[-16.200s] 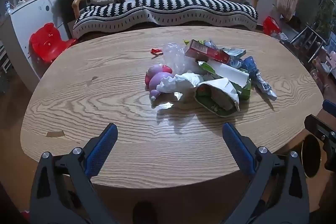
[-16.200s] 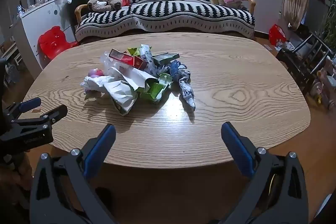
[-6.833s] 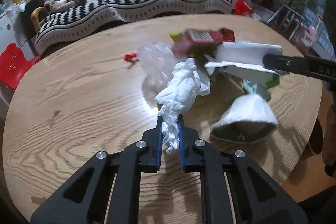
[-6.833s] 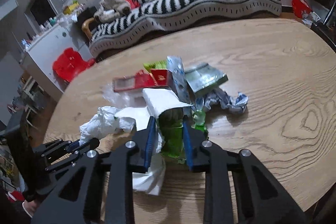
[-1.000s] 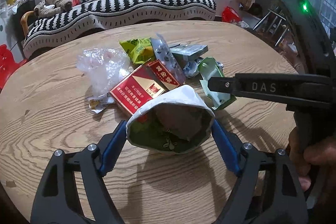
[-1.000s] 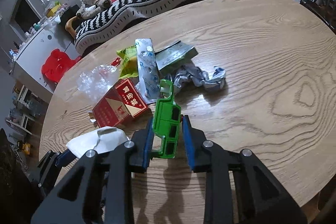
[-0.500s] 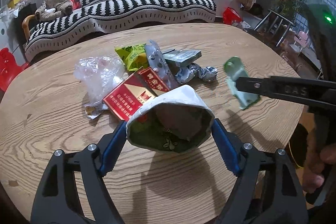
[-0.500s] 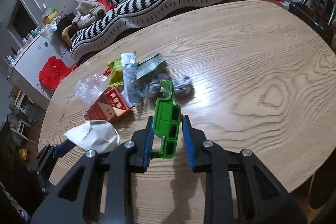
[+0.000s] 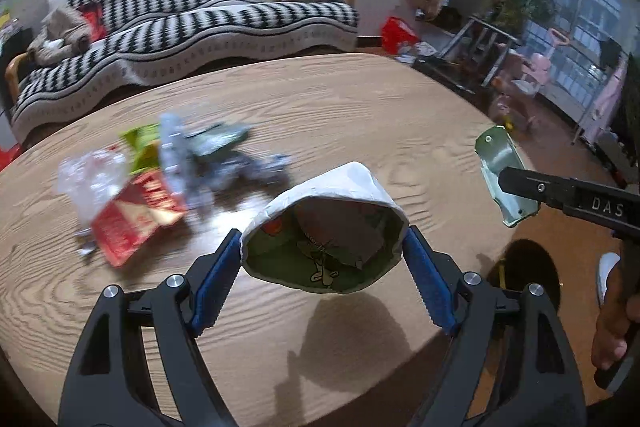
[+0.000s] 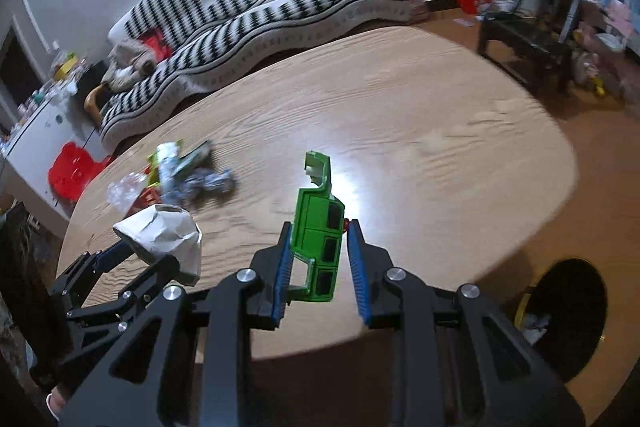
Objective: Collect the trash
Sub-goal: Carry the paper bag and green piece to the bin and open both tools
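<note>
My left gripper (image 9: 322, 279) is shut on a crumpled paper cup (image 9: 324, 227), white outside and green inside, held above the wooden table (image 9: 360, 115). My right gripper (image 10: 318, 263) is shut on a green plastic toy piece (image 10: 318, 227), held above the table's right part; this piece also shows in the left wrist view (image 9: 504, 183). The cup also shows in the right wrist view (image 10: 164, 231). A pile of trash (image 9: 160, 171) lies on the table: a red carton, clear plastic, green and silver wrappers. A dark round bin (image 10: 568, 315) stands on the floor beyond the table's right edge.
A black-and-white striped sofa (image 9: 180, 27) stands behind the table. A red plastic chair (image 10: 70, 171) and a white cabinet are at the left. Metal racks and toys (image 10: 552, 27) crowd the right side of the room.
Both grippers have swung to the right with their loads. The trash pile has slid left in both views, and the bin has come into view at the lower right.
</note>
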`<action>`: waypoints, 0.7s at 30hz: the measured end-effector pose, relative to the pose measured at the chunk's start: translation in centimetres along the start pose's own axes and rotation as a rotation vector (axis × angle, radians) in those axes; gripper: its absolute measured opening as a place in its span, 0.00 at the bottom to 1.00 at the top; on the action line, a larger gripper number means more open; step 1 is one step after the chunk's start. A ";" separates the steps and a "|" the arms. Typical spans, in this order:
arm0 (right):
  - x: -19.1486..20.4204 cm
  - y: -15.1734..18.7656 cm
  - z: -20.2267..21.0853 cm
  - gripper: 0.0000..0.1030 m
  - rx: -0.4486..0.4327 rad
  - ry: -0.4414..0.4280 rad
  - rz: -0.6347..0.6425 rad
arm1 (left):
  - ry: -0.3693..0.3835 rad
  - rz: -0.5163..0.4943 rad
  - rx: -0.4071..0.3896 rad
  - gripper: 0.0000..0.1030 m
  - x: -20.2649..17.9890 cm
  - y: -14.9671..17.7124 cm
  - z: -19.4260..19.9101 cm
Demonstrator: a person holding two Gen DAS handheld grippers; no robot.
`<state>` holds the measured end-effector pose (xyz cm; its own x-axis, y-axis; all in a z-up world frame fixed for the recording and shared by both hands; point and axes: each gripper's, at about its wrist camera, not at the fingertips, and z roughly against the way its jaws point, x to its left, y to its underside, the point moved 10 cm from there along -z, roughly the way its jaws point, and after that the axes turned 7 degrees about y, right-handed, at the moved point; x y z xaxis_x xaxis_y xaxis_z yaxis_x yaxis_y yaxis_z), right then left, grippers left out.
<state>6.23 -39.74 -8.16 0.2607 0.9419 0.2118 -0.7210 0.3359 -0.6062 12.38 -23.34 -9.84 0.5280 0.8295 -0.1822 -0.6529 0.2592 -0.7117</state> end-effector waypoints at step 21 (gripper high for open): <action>-28.8 7.1 8.0 0.27 -0.020 0.243 -0.313 | 0.285 -0.180 0.115 0.76 -25.3 4.3 -8.5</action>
<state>-11.54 -64.40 -12.46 0.6121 0.7644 0.2026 -0.5707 0.6043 -0.5560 0.87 -47.41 -14.06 0.7601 0.5979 -0.2544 -0.5837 0.4563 -0.6716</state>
